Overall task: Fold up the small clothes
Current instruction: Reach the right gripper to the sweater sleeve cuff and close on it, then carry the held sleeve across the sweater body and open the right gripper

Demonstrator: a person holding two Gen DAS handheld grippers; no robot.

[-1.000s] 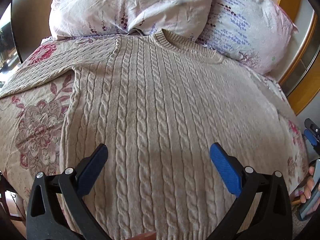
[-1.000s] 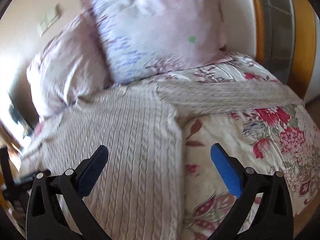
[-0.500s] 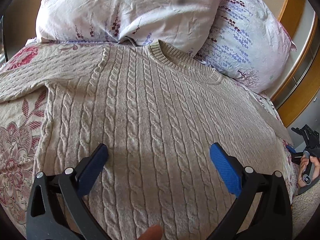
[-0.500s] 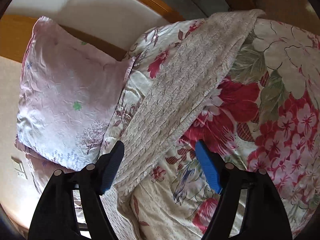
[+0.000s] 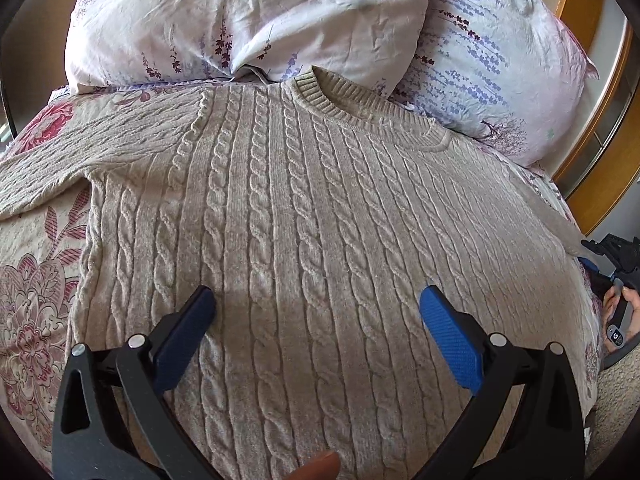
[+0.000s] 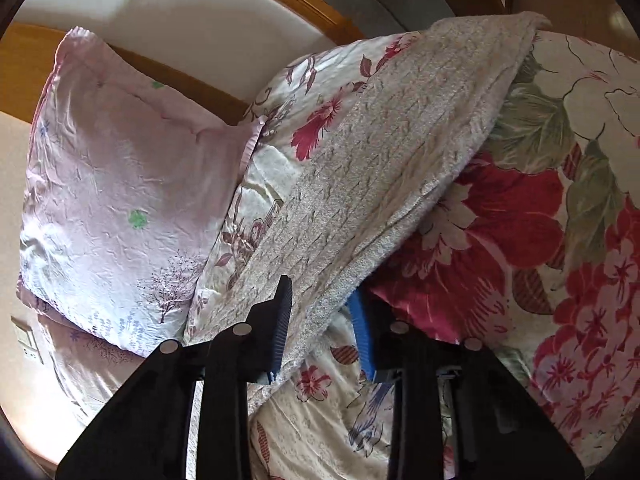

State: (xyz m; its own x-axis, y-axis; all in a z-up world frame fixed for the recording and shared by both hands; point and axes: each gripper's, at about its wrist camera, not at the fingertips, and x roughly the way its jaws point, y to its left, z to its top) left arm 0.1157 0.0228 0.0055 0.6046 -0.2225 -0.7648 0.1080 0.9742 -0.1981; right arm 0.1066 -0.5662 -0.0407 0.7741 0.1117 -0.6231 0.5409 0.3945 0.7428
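Now, sweater (image 5: 304, 216): a beige knit top with rope patterns, lying flat and face up on the bed, its neck at 12 o'clock touching the pillows
Sleeve (image 6: 384, 184): one long arm of the sweater, running from 7 o'clock up to 1 o'clock in the right wrist view, lying on the flowery cover
Left gripper (image 5: 318, 316): it hangs over the lower part of the sweater; its two blue pads are wide apart and hold nothing
Right gripper (image 6: 320, 326): its jaws have just been closing; the sleeve is between them, the dark pad touches the knit on one side, and I cannot tell if the blue pad on the other side presses it yet
Hand (image 5: 622, 312): at 3 o'clock in the left wrist view, at the bed's edge, holding the right gripper's handle
Pillows (image 5: 248, 20): two pale ones with purple flowers, at 12 o'clock
Bed cover (image 6: 552, 240): white with big red flowers, under the sweater
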